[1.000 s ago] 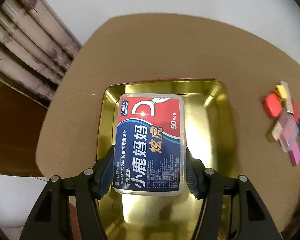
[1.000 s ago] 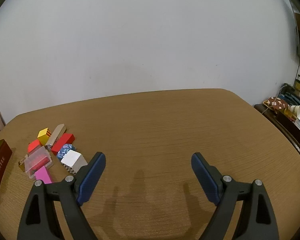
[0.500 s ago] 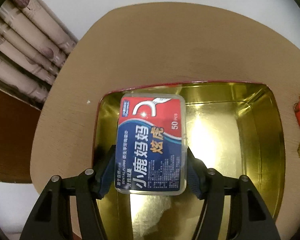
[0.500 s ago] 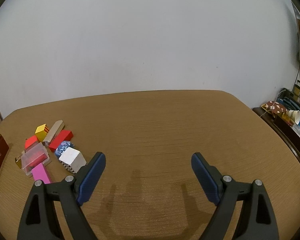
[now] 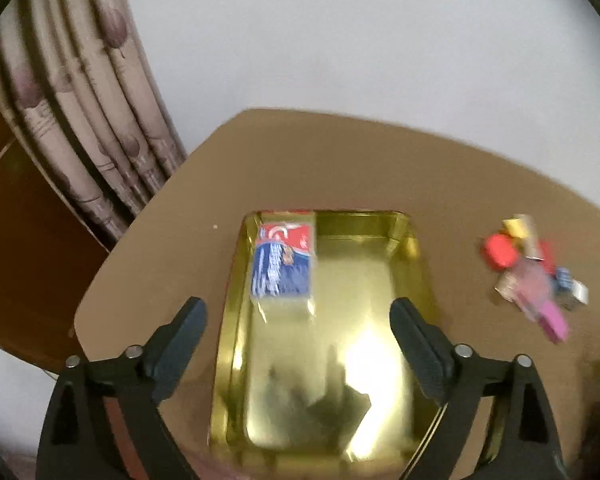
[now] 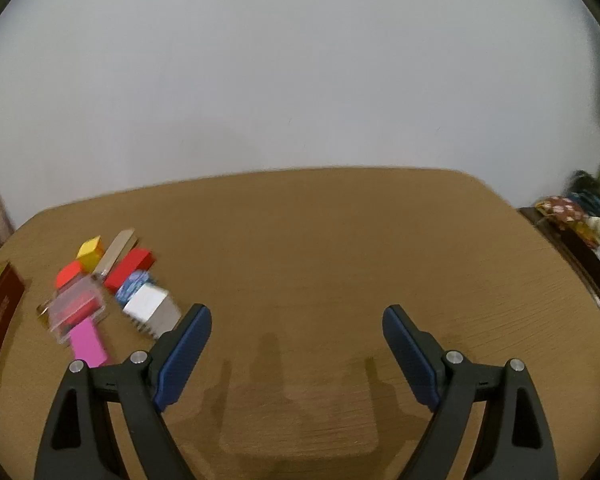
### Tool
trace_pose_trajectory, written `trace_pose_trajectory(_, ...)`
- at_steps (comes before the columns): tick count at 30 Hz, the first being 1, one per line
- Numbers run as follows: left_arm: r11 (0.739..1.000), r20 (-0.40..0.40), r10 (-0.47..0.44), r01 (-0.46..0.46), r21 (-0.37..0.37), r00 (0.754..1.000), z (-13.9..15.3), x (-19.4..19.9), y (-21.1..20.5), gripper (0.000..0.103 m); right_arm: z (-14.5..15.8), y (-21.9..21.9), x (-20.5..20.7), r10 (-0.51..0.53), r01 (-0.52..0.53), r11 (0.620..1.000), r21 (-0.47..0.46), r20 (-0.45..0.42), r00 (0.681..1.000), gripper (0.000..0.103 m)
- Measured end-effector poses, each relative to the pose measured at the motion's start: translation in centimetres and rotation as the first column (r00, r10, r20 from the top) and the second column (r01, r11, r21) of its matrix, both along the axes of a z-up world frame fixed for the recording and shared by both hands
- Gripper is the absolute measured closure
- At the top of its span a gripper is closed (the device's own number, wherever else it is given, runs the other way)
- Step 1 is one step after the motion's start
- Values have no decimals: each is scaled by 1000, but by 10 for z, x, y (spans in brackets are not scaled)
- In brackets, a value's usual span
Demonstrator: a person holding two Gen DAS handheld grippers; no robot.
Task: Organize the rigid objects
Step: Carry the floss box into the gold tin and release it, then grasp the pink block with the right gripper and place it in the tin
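Floss box [image 5: 283, 264] lies in gold tin [image 5: 414, 264], far-left corner. Left hand-held gripper [image 5: 298, 342] spread, empty; right hand-held gripper [image 6: 296, 354] spread. Risk: right's left finger nudging white block [image 6: 150, 306], scattering pile

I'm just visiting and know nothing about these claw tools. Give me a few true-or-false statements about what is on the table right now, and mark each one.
1. The dental floss box lies inside the gold tin. True.
2. The left gripper is clamped on the floss box. False: its jaws stand wide apart with nothing between them.
3. The right gripper is open and holds nothing. True.
4. The pink block sits in the tin. False: it lies on the table in the pile of small blocks.
5. The yellow block lies at the pile's far end. True.
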State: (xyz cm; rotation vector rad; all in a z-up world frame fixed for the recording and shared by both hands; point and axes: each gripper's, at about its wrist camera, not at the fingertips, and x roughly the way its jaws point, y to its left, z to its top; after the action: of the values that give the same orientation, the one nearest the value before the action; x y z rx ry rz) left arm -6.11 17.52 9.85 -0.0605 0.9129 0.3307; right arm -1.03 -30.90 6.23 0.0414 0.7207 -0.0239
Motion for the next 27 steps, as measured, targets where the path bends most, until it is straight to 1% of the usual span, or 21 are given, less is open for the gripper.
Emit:
trace_pose_trajectory(2,999,44,-4,5,-33,999,5,-37,-9,5,10,8,-5,94,-93,994,52,-7,996,13)
trace_pose_trajectory(3,999,55,-12,15,-51,998,4,-52,-10,2,16,15,-8,160,-159,984,83,-6,987,13)
trace_pose_trajectory(4,997,60,-13,18,-71,998,-1,-69,-13,2,26,28,-10,267,-263,958,115,-16,964,13)
trace_pose_trajectory(5,996,59,-3,8,-91,998,-8,-84,-17,2,32,40,-11,342,-337,933,124,-29,939,13)
trace_pose_trajectory(6,994,51,2,4,-109,999,-15,-97,-19,2,36,52,-11,411,-403,907,126,-46,910,13)
trace_pose_trajectory(7,991,34,12,-7,-134,999,-24,-108,-19,2,39,67,-10,479,-469,875,117,-73,875,13)
trace_pose_trajectory(8,986,12,35,-33,-161,999,-36,-119,-22,2,40,80,-9,520,-514,854,88,-96,848,13)
trace_pose_trajectory(9,981,-12,48,-49,-186,999,-45,-128,-24,2,37,94,-7,563,-560,826,65,-136,815,14)
trace_pose_trajectory(10,974,-42,66,-74,-213,997,-57,-138,-23,2,32,103,-3,590,-590,805,60,-178,787,14)
trace_pose_trajectory(13,955,-100,124,-146,-259,987,-80,-156,-17,2,20,123,2,603,-621,784,0,-238,762,14)
trace_pose_trajectory(15,944,-116,160,-186,-271,980,-91,-164,-14,2,15,127,6,607,-627,779,5,-254,753,14)
trace_pose_trajectory(17,946,-117,184,-208,-250,976,-94,-165,-12,2,13,131,13,618,-634,773,29,-263,741,17)
trace_pose_trajectory(20,956,-119,184,-206,-208,976,-97,-163,-16,2,2,138,24,614,-635,772,33,-294,732,27)
trace_pose_trajectory(21,960,-121,176,-198,-197,977,-97,-162,-19,2,-2,141,27,616,-636,770,40,-304,727,35)
trace_pose_trajectory(22,965,-119,168,-188,-184,979,-96,-161,-22,2,-6,143,30,617,-636,770,51,-319,720,41)
trace_pose_trajectory(24,973,-117,156,-173,-156,981,-99,-165,-31,2,-11,147,37,605,-634,773,34,-341,720,44)
trace_pose_trajectory(26,982,-126,124,-140,-124,984,-100,-162,-40,2,-16,151,41,603,-638,769,34,-367,708,53)
trace_pose_trajectory(27,986,-129,113,-128,-111,985,-101,-162,-44,2,-19,152,43,602,-640,768,34,-381,702,62)
